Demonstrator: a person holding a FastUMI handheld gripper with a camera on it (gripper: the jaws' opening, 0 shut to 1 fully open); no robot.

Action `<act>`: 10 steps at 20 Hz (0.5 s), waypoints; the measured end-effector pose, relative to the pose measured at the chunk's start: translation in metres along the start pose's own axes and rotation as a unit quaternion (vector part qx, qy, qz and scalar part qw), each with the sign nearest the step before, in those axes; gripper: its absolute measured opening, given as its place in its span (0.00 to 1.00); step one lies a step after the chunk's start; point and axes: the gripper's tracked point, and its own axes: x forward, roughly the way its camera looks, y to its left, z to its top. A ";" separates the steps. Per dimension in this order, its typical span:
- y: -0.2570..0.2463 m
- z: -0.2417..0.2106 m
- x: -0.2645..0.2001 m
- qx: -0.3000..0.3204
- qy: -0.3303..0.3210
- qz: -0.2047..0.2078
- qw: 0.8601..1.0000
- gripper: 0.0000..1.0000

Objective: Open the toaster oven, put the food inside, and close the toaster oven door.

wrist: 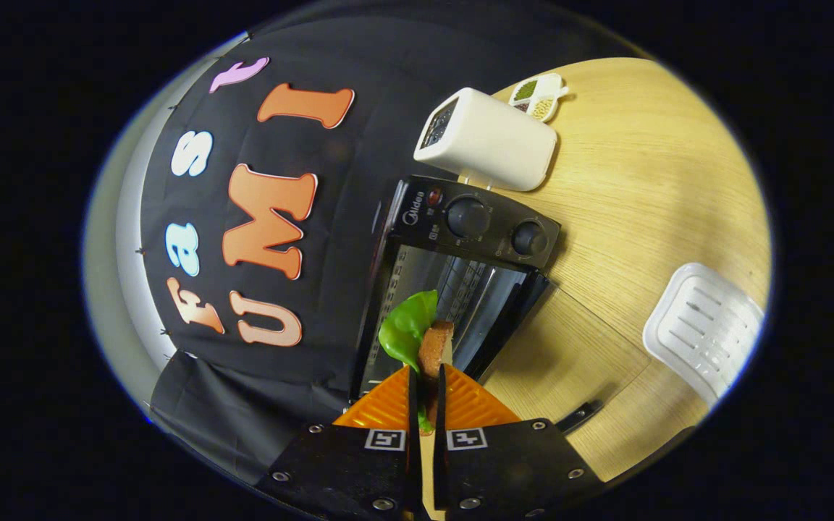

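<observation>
The toaster oven (453,289) sat furthest left of the things on the wooden table (649,188), its back against the black cloth wall. Its glass door (569,354) hung fully open, lying flat toward the table, and the wire rack (464,286) showed inside the cavity. The gripper (425,383) had its two orange fingers (388,405) drawn nearly together, pinching the food (424,336), a slice of brown bread with a green leaf, which stuck up from between the tips just in front of the oven's mouth. Whether the food had crossed the threshold was hard to tell from this angle. Beyond the oven's two control knobs (469,217) stood a white boxy appliance (489,137), touching or just beside the oven, with a small divided dish (538,98) past it. Well apart to the right lay a white slotted tray (706,329).
</observation>
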 end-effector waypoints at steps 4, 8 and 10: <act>-0.003 0.001 0.029 0.032 -0.044 -0.002 0.999 0.06; -0.001 0.003 0.060 0.064 -0.070 -0.006 0.995 0.06; -0.003 0.002 0.073 0.079 -0.078 -0.013 0.994 0.06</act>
